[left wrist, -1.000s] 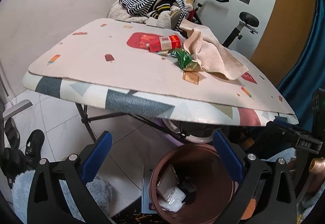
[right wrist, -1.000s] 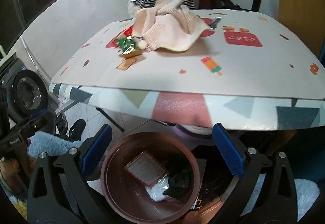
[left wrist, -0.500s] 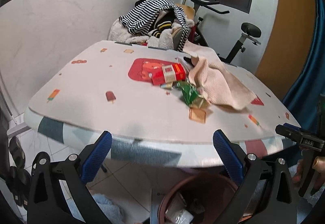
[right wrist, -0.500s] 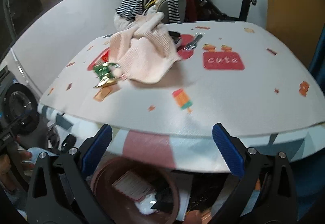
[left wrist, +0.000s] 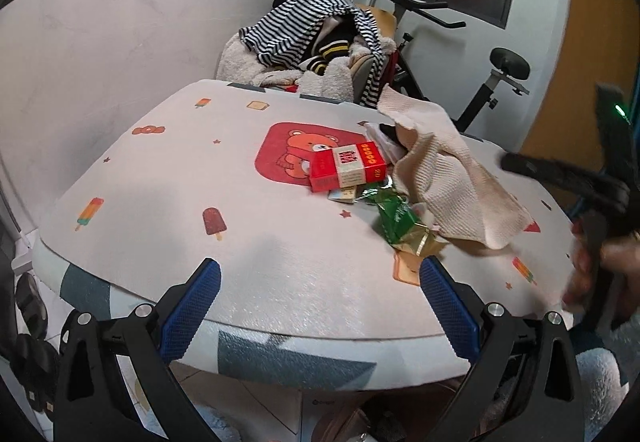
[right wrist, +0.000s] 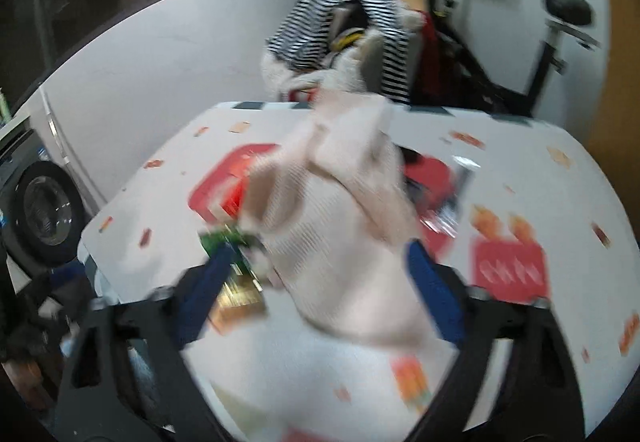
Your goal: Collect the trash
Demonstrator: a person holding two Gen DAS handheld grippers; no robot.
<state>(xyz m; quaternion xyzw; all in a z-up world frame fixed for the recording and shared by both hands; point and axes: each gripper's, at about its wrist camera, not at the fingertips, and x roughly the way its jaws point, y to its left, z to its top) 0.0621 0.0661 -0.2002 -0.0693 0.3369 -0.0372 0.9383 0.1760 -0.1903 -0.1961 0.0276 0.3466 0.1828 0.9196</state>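
Note:
On the patterned table (left wrist: 168,201) lie a red carton (left wrist: 347,166), a green wrapper (left wrist: 396,219) and a gold wrapper (left wrist: 420,245), beside a pink knitted cloth (left wrist: 448,177). My left gripper (left wrist: 320,282) is open and empty over the table's near edge, short of the trash. The right gripper (left wrist: 560,177) and the hand holding it show blurred at the right. In the blurred right wrist view my right gripper (right wrist: 320,254) is closing. The pink cloth (right wrist: 344,226) shows between its fingers and the green wrapper (right wrist: 224,240) is by the left fingertip. No pad visibly presses anything.
A chair heaped with striped clothes (left wrist: 312,29) and an exercise bike (left wrist: 508,69) stand behind the table. A washing machine (right wrist: 44,213) is at the left. A silver wrapper (right wrist: 460,181) lies beyond the cloth. The brown bin's rim (left wrist: 340,426) peeks from under the table edge.
Both grippers rose from above the brown bin and moved forward over the table, so the bin dropped out of view. The right gripper's jaws have narrowed and now frame the pink cloth.

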